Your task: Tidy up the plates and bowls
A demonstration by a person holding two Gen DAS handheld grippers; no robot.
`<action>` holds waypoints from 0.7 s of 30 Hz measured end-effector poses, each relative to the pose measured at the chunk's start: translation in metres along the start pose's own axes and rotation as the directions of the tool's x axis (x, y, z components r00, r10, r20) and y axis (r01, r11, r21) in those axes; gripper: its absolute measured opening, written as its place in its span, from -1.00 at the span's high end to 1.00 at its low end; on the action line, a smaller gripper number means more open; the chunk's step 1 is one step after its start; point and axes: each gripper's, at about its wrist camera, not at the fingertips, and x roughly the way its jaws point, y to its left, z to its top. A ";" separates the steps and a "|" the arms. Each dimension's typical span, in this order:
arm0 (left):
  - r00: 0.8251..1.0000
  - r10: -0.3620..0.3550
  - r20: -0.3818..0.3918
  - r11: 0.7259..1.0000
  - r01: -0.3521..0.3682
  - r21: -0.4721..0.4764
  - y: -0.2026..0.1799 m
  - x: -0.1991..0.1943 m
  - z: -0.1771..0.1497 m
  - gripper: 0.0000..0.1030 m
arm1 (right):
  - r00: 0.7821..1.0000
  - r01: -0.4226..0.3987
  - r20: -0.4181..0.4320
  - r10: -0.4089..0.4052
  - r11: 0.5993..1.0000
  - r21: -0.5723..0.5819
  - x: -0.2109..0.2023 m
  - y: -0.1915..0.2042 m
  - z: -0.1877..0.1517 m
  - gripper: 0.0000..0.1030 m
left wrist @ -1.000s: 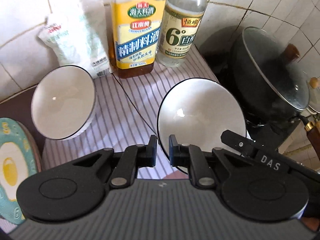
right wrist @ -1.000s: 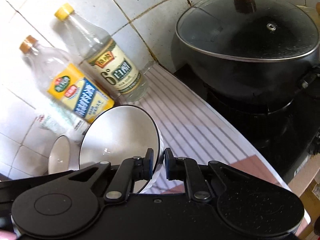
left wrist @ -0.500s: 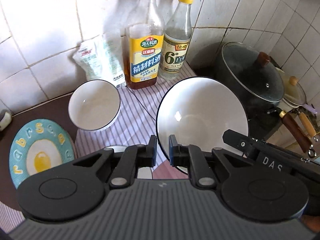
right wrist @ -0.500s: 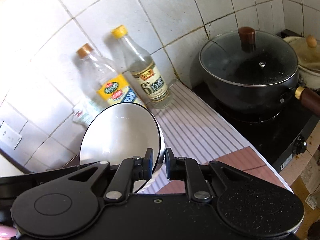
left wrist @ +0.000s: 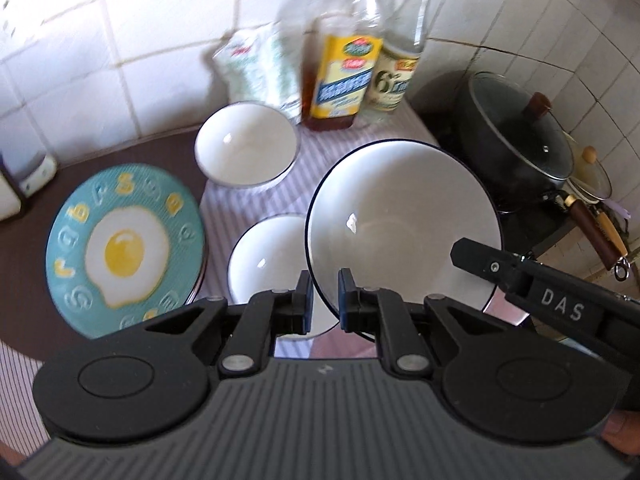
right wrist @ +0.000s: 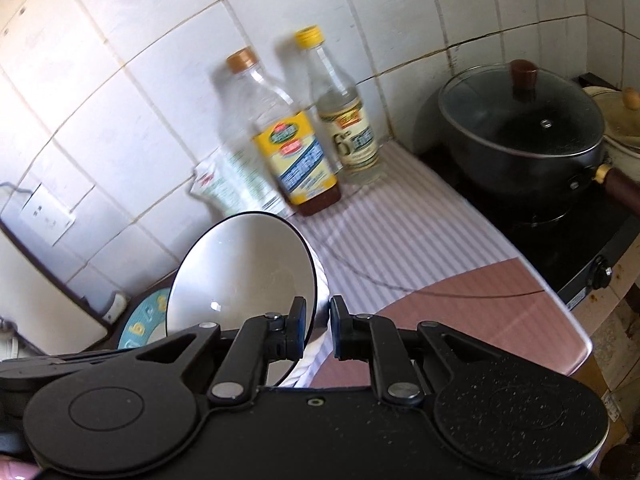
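My left gripper (left wrist: 323,300) and my right gripper (right wrist: 318,330) are both shut on the rim of one large white bowl with a dark rim (left wrist: 400,224), held tilted above the counter; it also shows in the right wrist view (right wrist: 240,276). The right gripper's finger (left wrist: 480,264) shows at the bowl's right edge. Two smaller white bowls stand below: one near (left wrist: 264,264), one further back (left wrist: 246,150). A teal plate with a fried-egg picture (left wrist: 124,248) lies to the left, partly seen in the right wrist view (right wrist: 144,320).
Two bottles (left wrist: 344,72) (left wrist: 400,60) and a white packet (left wrist: 260,64) stand against the tiled wall. A lidded black pot (left wrist: 520,144) sits on the stove at right, also in the right wrist view (right wrist: 520,128). A striped cloth (right wrist: 400,232) covers the counter.
Both grippers have lifted the large bowl higher and pulled back. The view has widened, and the second small bowl and the whole teal plate now show below.
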 end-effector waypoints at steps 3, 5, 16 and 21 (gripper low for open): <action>1.000 0.003 -0.018 0.999 -0.003 -0.036 0.016 0.003 -0.008 0.79 | 1.000 -0.010 -0.025 0.009 1.000 -0.016 0.006 0.011 -0.005 0.69; 0.999 -0.005 -0.039 0.998 0.002 -0.059 0.026 0.008 -0.010 0.79 | 0.999 -0.013 -0.042 0.012 0.999 -0.031 0.012 0.017 -0.007 0.68; 0.995 -0.033 -0.092 0.990 0.020 -0.138 0.062 0.037 -0.020 0.79 | 0.991 0.006 -0.129 -0.027 0.987 -0.160 0.050 0.044 -0.008 0.68; 0.992 -0.045 -0.116 0.988 0.027 -0.150 0.068 0.048 -0.020 0.79 | 0.988 0.025 -0.148 -0.053 0.982 -0.188 0.061 0.045 -0.015 0.68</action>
